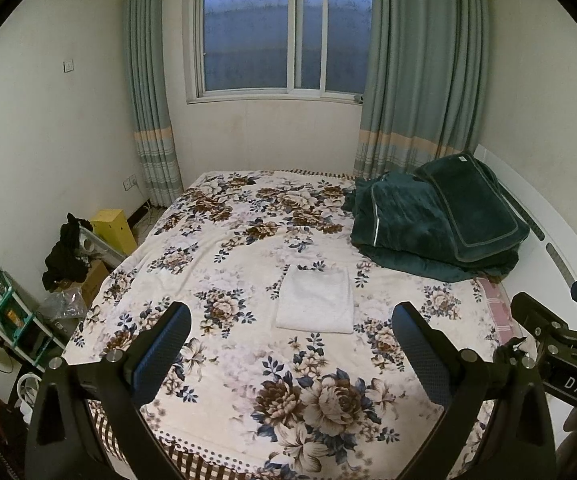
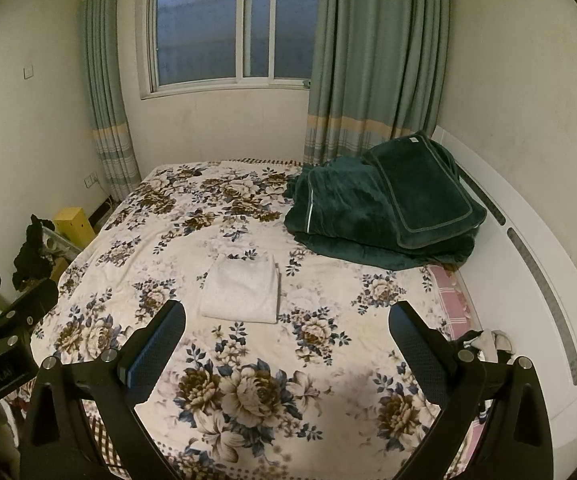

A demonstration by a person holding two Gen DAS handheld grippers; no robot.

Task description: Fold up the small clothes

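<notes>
White cloth [image 1: 315, 299], folded into a neat rectangle, lies flat near the middle of the flowered bed [image 1: 248, 360]. From the left gripper [image 1: 290, 328] it sits at about twelve o'clock, just ahead between the spread fingers, with nothing held. From the right gripper [image 2: 287, 326] the same cloth [image 2: 242, 289] lies toward eleven o'clock, ahead and nearer its left finger; this gripper is also spread wide and empty. Both hover above the bed, apart from the cloth. Dark green blankets [image 1: 440, 220] are heaped at two o'clock, against the curtain [image 1: 420, 80].
</notes>
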